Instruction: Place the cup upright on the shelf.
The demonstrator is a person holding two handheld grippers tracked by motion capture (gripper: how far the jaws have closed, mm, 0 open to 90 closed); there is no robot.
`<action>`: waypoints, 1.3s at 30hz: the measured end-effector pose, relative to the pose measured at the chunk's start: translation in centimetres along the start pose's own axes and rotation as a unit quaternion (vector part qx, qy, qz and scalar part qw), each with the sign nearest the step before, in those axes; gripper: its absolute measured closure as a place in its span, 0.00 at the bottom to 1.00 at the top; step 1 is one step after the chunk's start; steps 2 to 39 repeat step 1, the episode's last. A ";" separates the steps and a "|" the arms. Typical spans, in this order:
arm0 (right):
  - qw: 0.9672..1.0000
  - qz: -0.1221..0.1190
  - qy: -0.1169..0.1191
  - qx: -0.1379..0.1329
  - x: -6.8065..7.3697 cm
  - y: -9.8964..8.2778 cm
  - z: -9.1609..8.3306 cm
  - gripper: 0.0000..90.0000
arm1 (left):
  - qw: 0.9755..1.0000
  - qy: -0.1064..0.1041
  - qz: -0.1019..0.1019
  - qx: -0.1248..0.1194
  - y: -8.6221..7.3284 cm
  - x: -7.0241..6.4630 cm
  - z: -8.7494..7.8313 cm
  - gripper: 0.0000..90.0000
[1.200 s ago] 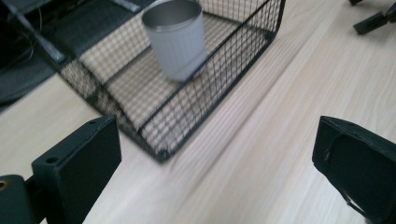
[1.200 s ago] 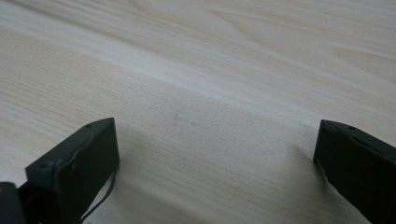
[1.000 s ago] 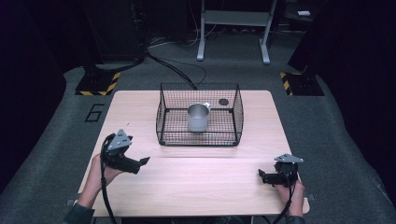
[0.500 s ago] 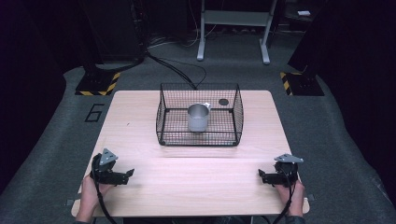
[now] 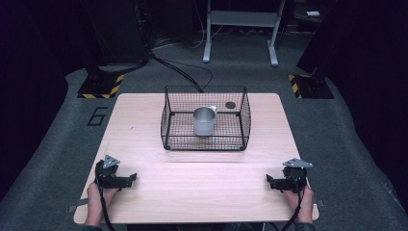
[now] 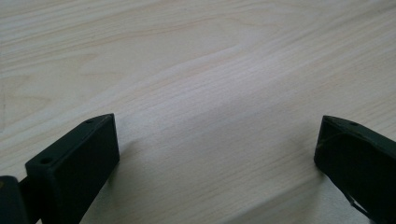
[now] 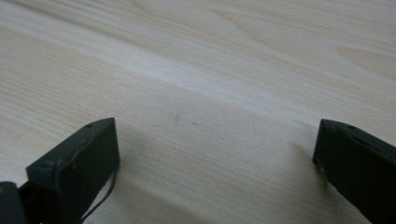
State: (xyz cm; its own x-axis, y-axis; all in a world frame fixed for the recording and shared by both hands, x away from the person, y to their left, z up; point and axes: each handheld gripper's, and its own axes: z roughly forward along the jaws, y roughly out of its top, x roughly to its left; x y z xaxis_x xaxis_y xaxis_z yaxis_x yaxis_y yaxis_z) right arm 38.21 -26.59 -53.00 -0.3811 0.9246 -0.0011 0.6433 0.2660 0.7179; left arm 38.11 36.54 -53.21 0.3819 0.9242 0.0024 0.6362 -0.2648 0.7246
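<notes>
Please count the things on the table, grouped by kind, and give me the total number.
Wire basket: 1
Metal cup, standing inside the basket: 1
Small dark round thing behind the cup: 1
Grippers: 2, left gripper and right gripper, both with jaws apart
Total: 5

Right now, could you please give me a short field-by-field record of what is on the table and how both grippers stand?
surface: pale wooden table
container: black wire mesh basket, at the table's far middle
contents: shiny metal cup, upright inside the basket
other: small dark round spot on the table behind the cup, unclear what it is
left gripper: near left corner, fingers wide apart, nothing between
right gripper: near right corner, fingers wide apart, nothing between
</notes>
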 end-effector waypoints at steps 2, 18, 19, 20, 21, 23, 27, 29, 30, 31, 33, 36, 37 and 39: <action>1.000 0.000 0.000 -0.001 0.0 0.0 0.0 0.00 | 1.000 0.001 -0.002 0.000 0.0 0.0 0.0 0.00; 1.000 0.000 0.000 -0.001 0.0 0.0 0.0 0.00 | 1.000 0.001 -0.002 0.000 0.0 0.0 0.0 0.00; 1.000 0.000 0.000 -0.001 0.0 0.0 0.0 0.00 | 1.000 0.001 -0.002 0.000 0.0 0.0 0.0 0.00; 1.000 0.000 0.000 -0.001 0.0 0.0 0.0 0.00 | 1.000 0.001 -0.002 0.000 0.0 0.0 0.0 0.00; 1.000 0.000 0.000 -0.001 0.0 0.0 0.0 0.00 | 1.000 0.001 -0.002 0.000 0.0 0.0 0.0 0.00; 1.000 0.000 0.000 -0.001 0.0 0.0 0.0 0.00 | 1.000 0.001 -0.002 0.000 0.0 0.0 0.0 0.00; 1.000 0.000 0.000 -0.001 0.0 0.0 0.0 0.00 | 1.000 0.001 -0.002 0.000 0.0 0.0 0.0 0.00; 1.000 0.000 0.000 -0.001 0.0 0.0 0.0 0.00 | 1.000 0.001 -0.002 0.000 0.0 0.0 0.0 0.00; 1.000 0.000 0.000 -0.001 0.0 0.0 0.0 0.00 | 1.000 0.001 -0.002 0.000 0.0 0.0 0.0 0.00; 1.000 0.000 0.000 -0.001 0.0 0.0 0.0 0.00 | 1.000 0.001 -0.002 0.000 0.0 0.0 0.0 0.00; 1.000 0.000 0.000 -0.001 0.0 0.0 0.0 0.00 | 1.000 0.001 -0.002 0.000 0.0 0.0 0.0 0.00; 1.000 0.000 0.000 -0.001 0.0 0.0 0.0 0.00 | 1.000 0.001 -0.002 0.000 0.0 0.0 0.0 0.00; 1.000 0.000 0.000 -0.001 0.0 0.0 0.0 0.00 | 1.000 0.001 -0.002 0.000 0.0 0.0 0.0 0.00; 1.000 0.000 0.000 -0.001 0.0 0.0 0.0 0.00 | 1.000 0.001 -0.002 0.000 0.0 0.0 0.0 0.00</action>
